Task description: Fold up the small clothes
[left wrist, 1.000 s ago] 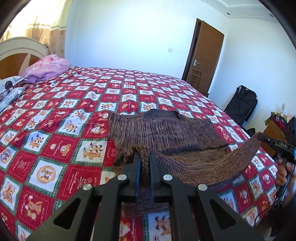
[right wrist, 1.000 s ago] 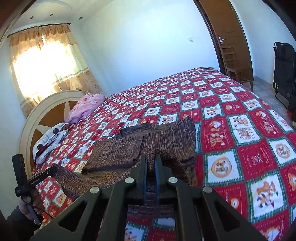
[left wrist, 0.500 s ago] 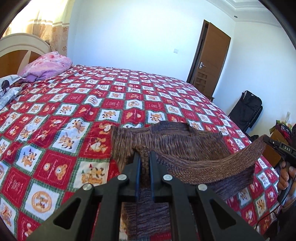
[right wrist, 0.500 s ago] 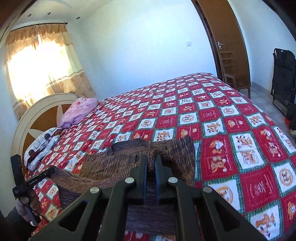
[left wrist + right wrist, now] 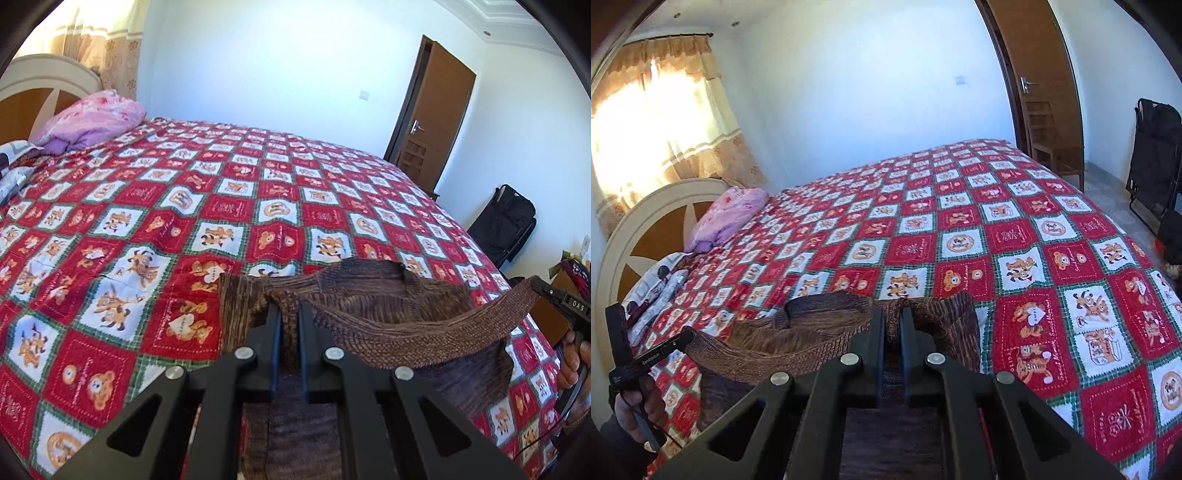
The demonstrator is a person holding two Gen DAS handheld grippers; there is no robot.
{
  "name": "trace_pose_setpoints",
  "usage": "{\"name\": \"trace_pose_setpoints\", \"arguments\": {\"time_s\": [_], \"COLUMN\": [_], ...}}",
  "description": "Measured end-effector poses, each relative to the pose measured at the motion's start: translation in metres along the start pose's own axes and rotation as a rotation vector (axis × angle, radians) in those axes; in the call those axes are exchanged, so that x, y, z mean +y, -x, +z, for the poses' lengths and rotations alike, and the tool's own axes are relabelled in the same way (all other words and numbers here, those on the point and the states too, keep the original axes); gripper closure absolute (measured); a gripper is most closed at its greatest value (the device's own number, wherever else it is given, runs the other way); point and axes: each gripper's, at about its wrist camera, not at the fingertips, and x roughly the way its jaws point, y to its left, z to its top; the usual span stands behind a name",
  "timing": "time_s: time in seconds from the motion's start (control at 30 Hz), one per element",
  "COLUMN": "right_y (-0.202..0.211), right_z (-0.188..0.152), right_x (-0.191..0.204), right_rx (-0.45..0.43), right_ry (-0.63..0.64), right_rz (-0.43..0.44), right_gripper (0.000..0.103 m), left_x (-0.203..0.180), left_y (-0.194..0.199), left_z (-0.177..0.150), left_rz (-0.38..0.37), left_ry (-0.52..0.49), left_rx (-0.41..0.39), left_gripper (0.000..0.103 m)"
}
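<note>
A brown knitted sweater [image 5: 388, 295] lies on the near part of the red patterned bed cover [image 5: 221, 206]. My left gripper [image 5: 289, 308] is shut on one corner of its hem, knit bunched between the pads. My right gripper [image 5: 892, 314] is shut on the other hem corner. The ribbed hem [image 5: 424, 339] stretches taut between the two grippers, raised above the sweater body and carried over it toward the neckline [image 5: 369, 267]. In the right wrist view the same hem [image 5: 768, 356] runs left to the other gripper, held by a hand [image 5: 639, 406].
A pink quilt [image 5: 96, 122] and grey pillows [image 5: 653, 291] sit by the headboard [image 5: 646, 229]. A brown door [image 5: 432, 110] and a black folding chair [image 5: 506, 225] stand beyond the bed's right side. Bags [image 5: 572, 269] crowd the near right corner.
Both grippers have carried the hem forward over the sweater toward its neckline. More of the body is covered now, and the bed's far part fills more of both views.
</note>
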Motion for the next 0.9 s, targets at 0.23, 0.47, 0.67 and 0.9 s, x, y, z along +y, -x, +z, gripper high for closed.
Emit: {"name": "trace_pose_setpoints", "arguments": {"time_s": [0.23,0.47,0.67,0.9], "right_y": [-0.051,-0.104,-0.140,-0.142], "right_z": [0.008,0.011,0.020,0.024], "right_x": [-0.017,-0.034,-0.039,-0.046], "right_rx": [0.081,0.173,0.176,0.169], "right_ry": [-0.037,-0.068,-0.065,-0.107], "right_rz": [-0.047,-0.051,-0.085,-0.121], "right_gripper": [0.096,0.096,0.093,0.064], "left_x": [0.005,0.008,0.018,0.030], "left_y": [-0.040,-0.075,-0.088,-0.073], "left_z": [0.005,0.008,0.009,0.018], "left_rz": [0.017,0.040,0.073,0.166], "left_ry": [0.003,0.003,0.044,0.066], "left_rx": [0.049,0.105,0.101,0.027], "left_gripper": [0.094,0.092,0.091,0.054]}}
